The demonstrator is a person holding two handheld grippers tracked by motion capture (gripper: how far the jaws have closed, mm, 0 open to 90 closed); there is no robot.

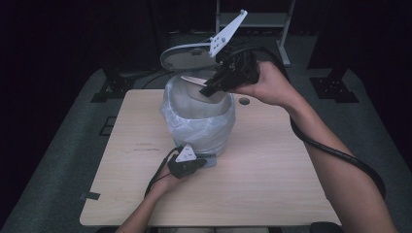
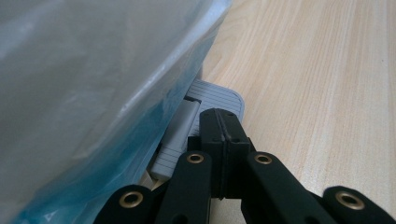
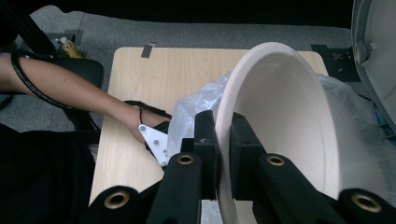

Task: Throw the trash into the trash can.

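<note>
A pedal bin [image 1: 197, 127] lined with a clear plastic bag [image 2: 84, 93] stands in the middle of the table, its lid [image 1: 187, 56] raised at the back. My right gripper [image 3: 223, 140] is shut on the rim of a white paper bowl [image 3: 285, 121], which it holds tilted over the bin's open mouth. In the high view that right gripper [image 1: 208, 90] is above the bin's far side. My left gripper [image 2: 224, 123] is shut with nothing between its jaws, and its tips rest on the grey ribbed pedal [image 2: 219, 95] at the bin's foot.
The wooden table [image 1: 272, 170] has free room on both sides of the bin. A round cable hole [image 1: 244, 101] lies right of the bin. Black cables trail from both grippers. Dark floor and stand legs surround the table.
</note>
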